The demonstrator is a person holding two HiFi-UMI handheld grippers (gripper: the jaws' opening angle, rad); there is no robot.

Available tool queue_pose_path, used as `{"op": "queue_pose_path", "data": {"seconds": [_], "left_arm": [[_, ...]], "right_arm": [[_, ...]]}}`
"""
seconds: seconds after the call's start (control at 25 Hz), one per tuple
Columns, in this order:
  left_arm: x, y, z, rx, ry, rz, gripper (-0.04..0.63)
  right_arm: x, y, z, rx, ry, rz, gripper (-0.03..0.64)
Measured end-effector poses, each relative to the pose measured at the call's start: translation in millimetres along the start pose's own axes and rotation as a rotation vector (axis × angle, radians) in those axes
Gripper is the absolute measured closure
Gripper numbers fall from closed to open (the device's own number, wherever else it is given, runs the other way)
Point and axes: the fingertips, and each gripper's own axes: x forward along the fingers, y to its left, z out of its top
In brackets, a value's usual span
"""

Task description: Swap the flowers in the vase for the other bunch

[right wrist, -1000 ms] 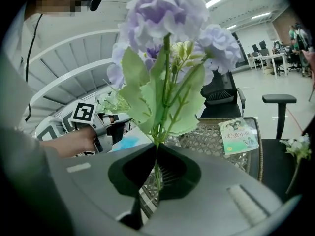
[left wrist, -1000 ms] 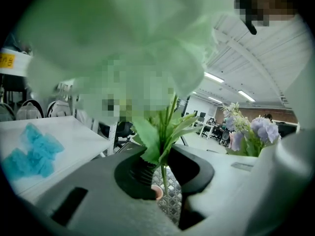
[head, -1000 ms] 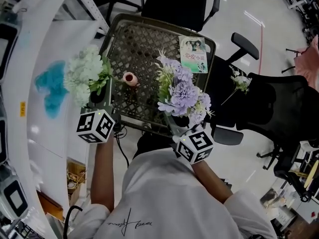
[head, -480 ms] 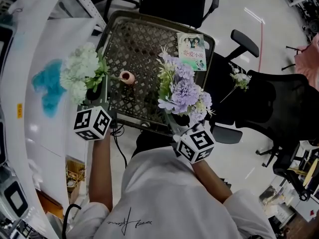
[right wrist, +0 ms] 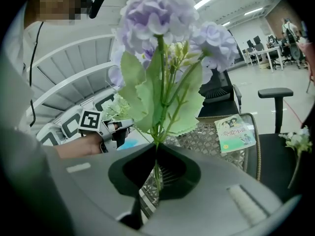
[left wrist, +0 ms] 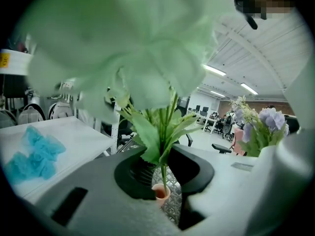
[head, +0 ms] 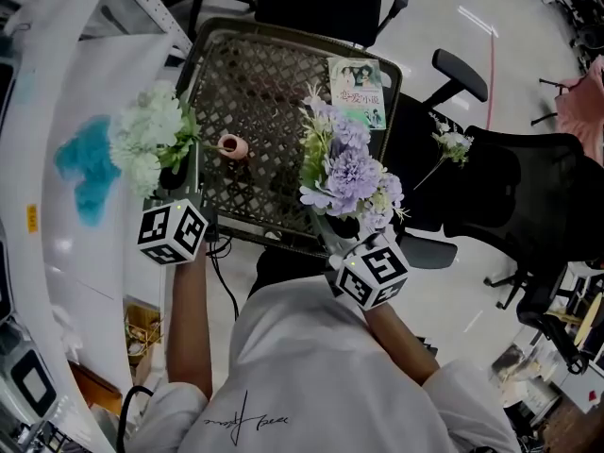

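Starting at frame left: pale green bunch (head: 151,140) is clamped by its thin stems in the left gripper (head: 182,185), fingers part closed on them. One small pink vase (head: 227,145), apparently empty, is noted on the mesh surface (head: 269,74), centre-left. Purple bunch (head: 349,173) is pinched by the right gripper (head: 342,226), fingers nearly together. Bunches counted: two. Both are judged light, wiry and floppy-headed, best held low on the stems.

Bright, even indoor light from ceiling strip lights (left wrist: 215,70). Glare streaks on the glossy floor (head: 477,22) in head view. Gripper views have heavy fisheye bend and dark vignetted corners. Close to the left lens the pale green bunch (left wrist: 128,43) is badly blurred; the purple bunch (right wrist: 157,14) is fairly sharp. Shadows soft.
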Motion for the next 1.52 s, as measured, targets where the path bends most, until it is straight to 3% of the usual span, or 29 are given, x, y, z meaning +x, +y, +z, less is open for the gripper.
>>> {"op": "queue_pose_path", "data": {"seconds": [1.52], "left_arm": [[43,13,-56,-0.026,0.101,0.042,0.518]], "right_arm": [[11,-22,2,-0.024,0.028,-0.008,0.597]]}}
